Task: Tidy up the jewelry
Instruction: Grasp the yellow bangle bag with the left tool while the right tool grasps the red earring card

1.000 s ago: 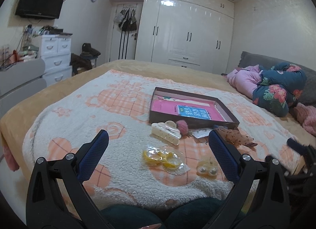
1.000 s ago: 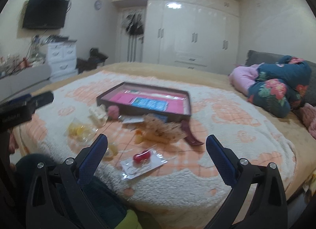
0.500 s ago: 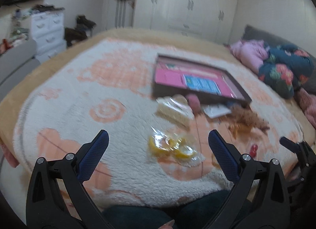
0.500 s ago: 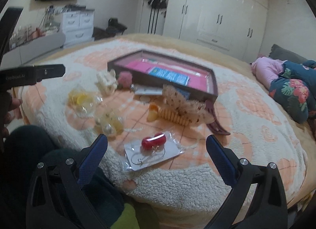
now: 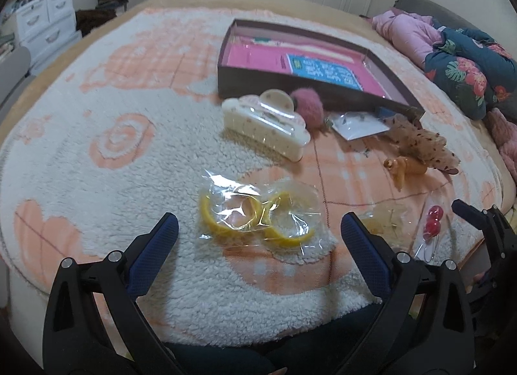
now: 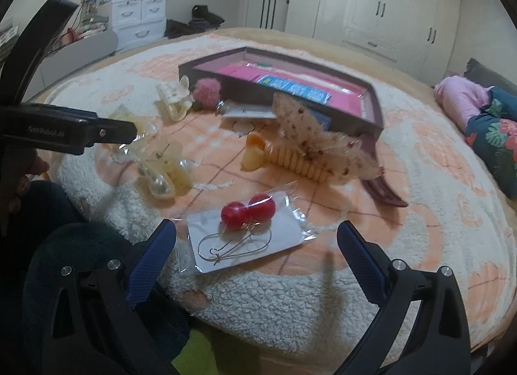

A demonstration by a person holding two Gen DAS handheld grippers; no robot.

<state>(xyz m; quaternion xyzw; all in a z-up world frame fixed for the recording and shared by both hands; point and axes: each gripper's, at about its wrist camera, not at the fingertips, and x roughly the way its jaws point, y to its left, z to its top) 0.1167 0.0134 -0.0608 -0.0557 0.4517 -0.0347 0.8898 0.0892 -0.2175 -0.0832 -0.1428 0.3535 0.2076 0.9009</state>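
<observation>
- Left gripper (image 5: 258, 229): jaws spread wide and empty, poised low over the fleece blanket (image 5: 97, 181) at the near edge of the bed, framing the bagged yellow bangles (image 5: 255, 218). No contact with the bag was evident.
- Bagged yellow bangles: lay flat in crinkled clear film, near the gripper and well short of the box. The film looked slippery; a sound grasp would likely take a bangle rim through the plastic, not loose film alone.
- Cream hair claw (image 5: 265, 123) and pink pompom (image 5: 307, 105): rested touching each other, just in front of the near wall of the open box (image 5: 274, 79). They stood between the bangles and the box, so a carry would probably need to clear them.
- Open box: shallow, dark-walled, pink-lined, a blue card inside; judged the destination for the pieces.
- Bow hair clip (image 6: 310, 152): lay right of centre, close to the box's near corner.
- Cherry earrings (image 6: 247, 210): on a white card in a clear sleeve, directly ahead of the right gripper.
- Right gripper (image 6: 257, 239): jaws spread and holding nothing, bracketing the earring card. Pinching the card's edge seemed wiser than closing on the beads or thin wire hooks.
</observation>
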